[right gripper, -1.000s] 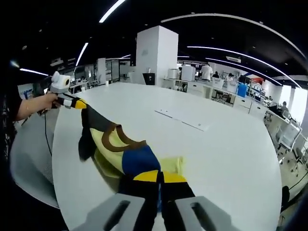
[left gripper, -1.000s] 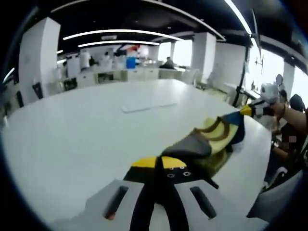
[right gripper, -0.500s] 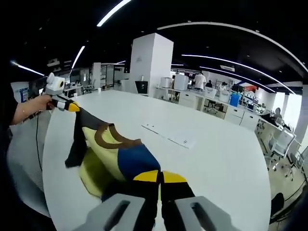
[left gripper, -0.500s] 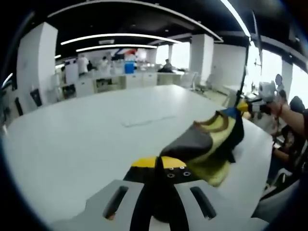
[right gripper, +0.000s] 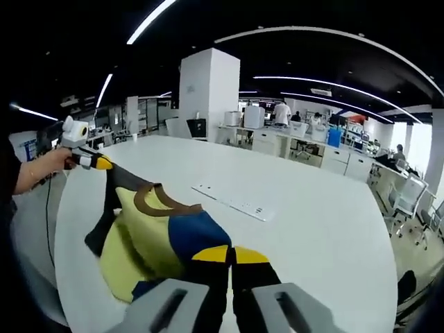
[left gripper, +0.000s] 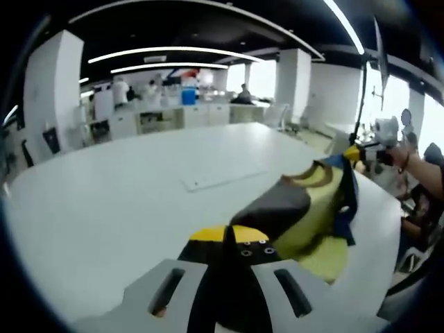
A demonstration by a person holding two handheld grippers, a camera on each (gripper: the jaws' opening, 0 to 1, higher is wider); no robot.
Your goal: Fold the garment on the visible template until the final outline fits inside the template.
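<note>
Yellow-blue-black garment [right gripper: 156,232], one, hangs stretched between two grippers: left gripper [left gripper: 229,243] and right gripper [right gripper: 229,254] both clamped tight on it.

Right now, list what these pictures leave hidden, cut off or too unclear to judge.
- The shirt's lower hem: in the right gripper view it hangs folded behind its own front.
- The shirt's near edge: hidden by the left gripper in the left gripper view.
- The flat white strip on the table: markings too small to read in either view.
- The right gripper's hold: the cloth covers its tips.
- People at the far desks: too small.
</note>
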